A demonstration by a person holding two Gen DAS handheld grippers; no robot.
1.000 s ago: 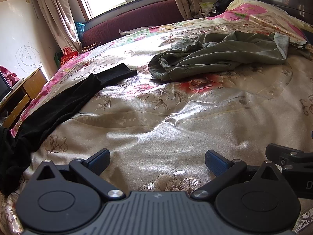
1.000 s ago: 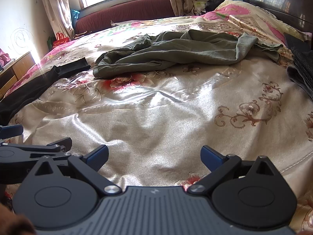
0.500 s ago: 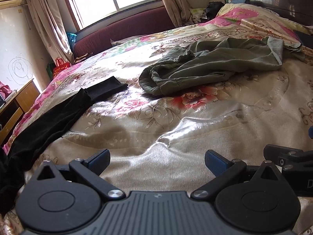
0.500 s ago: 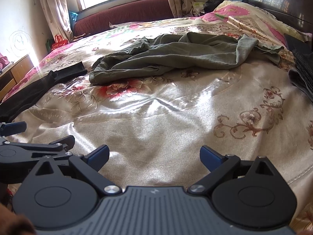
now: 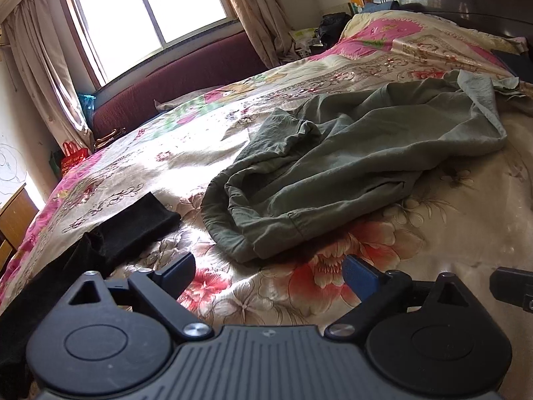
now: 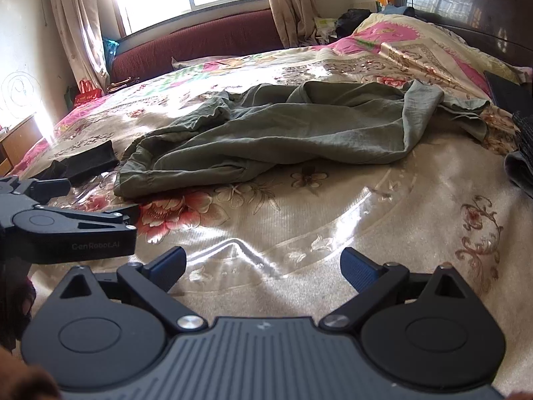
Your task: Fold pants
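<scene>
Crumpled grey-green pants (image 5: pixel 336 170) lie in a loose heap across the middle of the floral bedspread (image 5: pixel 449 253); they also show in the right wrist view (image 6: pixel 283 136). My left gripper (image 5: pixel 269 275) is open and empty, its fingertips just short of the pants' near edge. My right gripper (image 6: pixel 263 265) is open and empty over bare bedspread (image 6: pixel 333 233), farther back from the pants. The left gripper's body shows at the left of the right wrist view (image 6: pixel 66 230).
A black garment (image 5: pixel 100 246) lies along the bed's left side, and also appears in the right wrist view (image 6: pixel 83 163). A pink floral quilt (image 5: pixel 416 43) is piled near the dark headboard (image 6: pixel 466 3). A wooden cabinet (image 5: pixel 13 213) stands left of the bed. Dark clothes (image 6: pixel 519 153) lie at the right edge.
Both grippers have moved forward across the bed toward the green pants, which now look larger and closer. The left gripper has advanced farther. Both stay open.
</scene>
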